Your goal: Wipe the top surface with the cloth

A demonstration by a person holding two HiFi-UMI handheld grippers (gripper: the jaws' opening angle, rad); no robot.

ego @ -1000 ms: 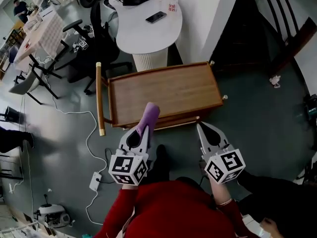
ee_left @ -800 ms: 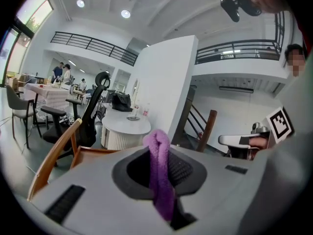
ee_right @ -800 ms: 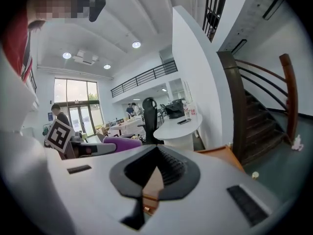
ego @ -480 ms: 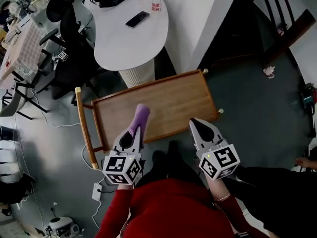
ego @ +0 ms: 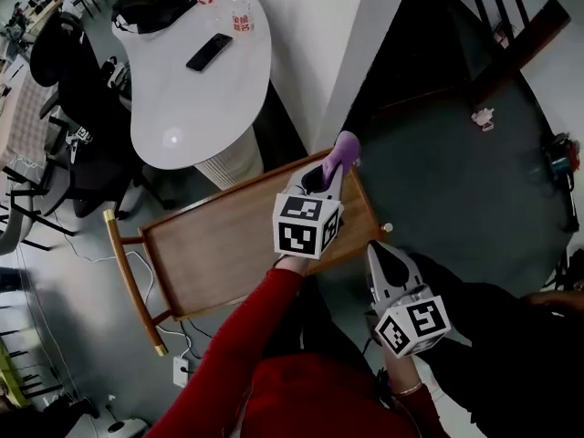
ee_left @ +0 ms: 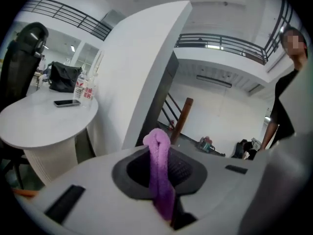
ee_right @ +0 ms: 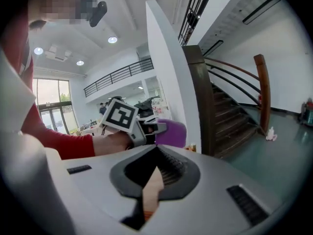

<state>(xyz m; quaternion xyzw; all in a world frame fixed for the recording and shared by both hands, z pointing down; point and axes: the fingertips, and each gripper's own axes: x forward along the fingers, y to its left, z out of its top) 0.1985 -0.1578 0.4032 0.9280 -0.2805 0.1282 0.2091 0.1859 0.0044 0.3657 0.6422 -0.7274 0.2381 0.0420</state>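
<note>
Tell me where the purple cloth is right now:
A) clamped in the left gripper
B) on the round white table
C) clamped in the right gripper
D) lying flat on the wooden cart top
A: the left gripper view shows the purple cloth pinched between that gripper's jaws, and in the head view it sticks out of the tip of the left gripper.

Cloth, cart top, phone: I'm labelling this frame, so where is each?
cloth (ego: pixel 346 143), head view, the purple end that sticks out.
cart top (ego: pixel 224 245), head view, bare wood near the middle.
phone (ego: pixel 208 52), head view, middle of its dark face.
</note>
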